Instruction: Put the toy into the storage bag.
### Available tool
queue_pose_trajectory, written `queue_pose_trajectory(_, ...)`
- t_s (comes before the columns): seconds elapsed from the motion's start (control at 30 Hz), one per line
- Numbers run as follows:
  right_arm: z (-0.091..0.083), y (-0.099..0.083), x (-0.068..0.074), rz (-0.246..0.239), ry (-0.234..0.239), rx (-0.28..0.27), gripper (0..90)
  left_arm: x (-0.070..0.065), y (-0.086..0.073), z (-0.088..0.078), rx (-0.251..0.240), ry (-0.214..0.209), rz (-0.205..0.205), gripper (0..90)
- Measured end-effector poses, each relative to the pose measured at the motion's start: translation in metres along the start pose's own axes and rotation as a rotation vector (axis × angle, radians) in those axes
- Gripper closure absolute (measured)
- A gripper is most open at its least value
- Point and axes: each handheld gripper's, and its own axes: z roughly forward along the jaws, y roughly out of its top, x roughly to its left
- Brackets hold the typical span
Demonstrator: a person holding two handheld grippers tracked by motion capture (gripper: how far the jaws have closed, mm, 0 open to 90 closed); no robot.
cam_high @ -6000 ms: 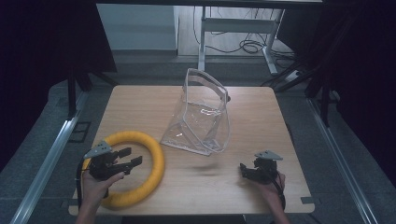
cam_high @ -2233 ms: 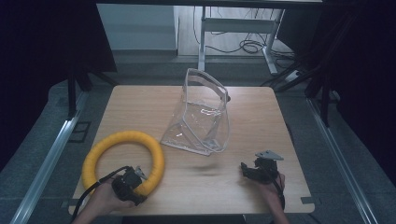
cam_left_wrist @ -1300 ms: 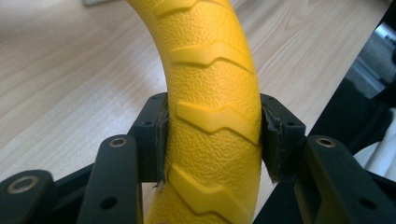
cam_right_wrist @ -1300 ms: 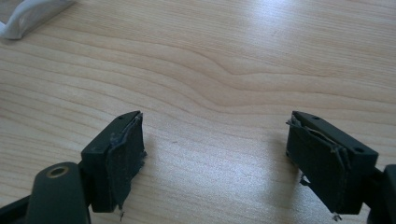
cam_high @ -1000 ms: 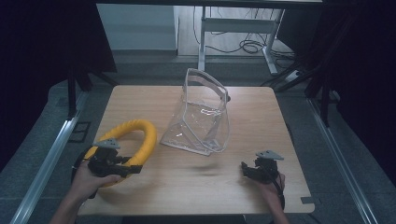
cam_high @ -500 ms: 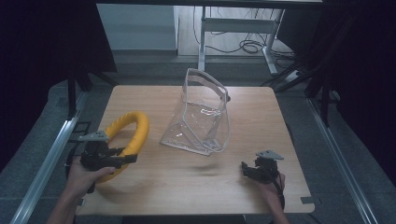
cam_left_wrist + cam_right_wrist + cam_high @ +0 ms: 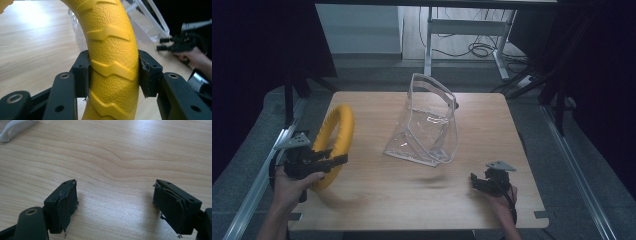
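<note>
A yellow ring point(image 7: 340, 125) with a ribbed, pebbled surface point(image 7: 112, 47) is tilted up on its edge over the table's left side. My left gripper point(image 7: 338, 161) is shut on the ring's lower part, and in the left gripper view both pads press its sides point(image 7: 113, 75). A clear plastic bag point(image 7: 429, 127) with a stiff white rim stands open in the middle of the table, to the right of the ring. My right gripper point(image 7: 477, 181) rests near the front right of the table. Its jaws stand open over bare wood point(image 7: 115, 202).
The wooden table point(image 7: 412, 200) has bare wood between the two hands and in front of the bag. A metal rail point(image 7: 257, 180) runs along its left side. A desk frame and cables point(image 7: 472, 47) lie beyond the far edge. The bag's rim point(image 7: 15, 127) lies ahead of the right gripper.
The left gripper has lifted the ring from flat on the table to nearly upright and carried it left and up. The right gripper has not moved.
</note>
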Motion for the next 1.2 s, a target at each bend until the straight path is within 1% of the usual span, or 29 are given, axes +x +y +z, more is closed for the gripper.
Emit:
queue_pose_trajectory(0.03,0.0,0.0,0.0,0.0,0.0,0.0,19.9,0.0,0.0,0.0,0.0,0.0,0.0,51.2)
queue_pose_trajectory(0.1,0.0,0.0,0.0,0.0,0.0,0.0,19.9,0.002,0.002,-0.004,-0.027,0.001,-0.013,51.2)
queue_pose_trajectory(0.13,0.0,0.0,0.0,0.0,0.0,0.0,19.9,0.003,0.004,-0.009,-0.049,0.006,-0.015,51.2)
queue_pose_trajectory(0.17,0.0,0.0,0.0,0.001,0.0,0.0,19.9,0.003,0.004,-0.009,-0.049,0.006,-0.015,51.2)
queue_pose_trajectory(0.2,0.0,0.0,0.0,0.002,-0.001,-0.001,19.9,0.003,0.005,-0.011,-0.063,0.008,-0.016,51.2)
queue_pose_trajectory(0.4,0.0,0.0,0.0,0.003,-0.002,-0.001,19.9,-0.001,0.011,-0.019,-0.14,0.012,-0.013,51.1)
queue_pose_trajectory(0.43,0.0,0.0,0.0,0.004,-0.002,-0.001,19.9,-0.003,0.011,-0.02,-0.161,0.009,-0.013,51.1)
queue_pose_trajectory(0.47,0.0,0.0,0.0,0.003,-0.002,-0.001,19.9,-0.003,0.011,-0.02,-0.161,0.009,-0.013,51.1)
queue_pose_trajectory(0.5,0.0,0.0,0.0,0.005,-0.002,0.0,19.9,-0.004,0.012,-0.021,-0.182,0.006,-0.014,51.1)
queue_pose_trajectory(0.53,0.0,0.0,0.0,0.003,-0.002,-0.001,19.9,-0.004,0.012,-0.021,-0.182,0.006,-0.014,51.1)
queue_pose_trajectory(0.6,0.0,0.0,0.0,0.003,-0.002,-0.001,19.9,-0.005,0.012,-0.02,-0.199,-0.004,-0.017,51.1)
queue_pose_trajectory(0.7,0.0,0.0,0.0,0.005,-0.002,0.0,20.0,-0.006,0.013,-0.019,-0.239,-0.04,-0.042,51.1)
queue_pose_trajectory(0.73,0.0,0.0,0.0,0.003,-0.002,-0.002,20.0,-0.006,0.013,-0.019,-0.239,-0.04,-0.042,51.1)
queue_pose_trajectory(0.77,0.0,0.0,0.0,0.004,-0.002,0.0,20.0,-0.007,0.014,-0.018,-0.25,-0.053,-0.047,51.1)
queue_pose_trajectory(0.8,0.0,0.0,0.0,0.004,-0.002,0.0,20.0,-0.007,0.014,-0.018,-0.25,-0.053,-0.047,51.1)
queue_pose_trajectory(0.83,0.0,0.0,0.0,0.005,-0.002,-0.001,20.0,-0.009,0.014,-0.017,-0.256,-0.063,-0.049,51.1)
queue_pose_trajectory(1.07,0.0,0.0,0.0,0.003,-0.002,-0.002,20.0,-0.011,0.016,-0.015,-0.267,-0.08,-0.052,51.1)
queue_pose_trajectory(1.2,0.0,0.0,0.0,0.002,-0.003,-0.002,20.0,-0.012,0.018,-0.016,-0.288,-0.087,-0.056,51.1)
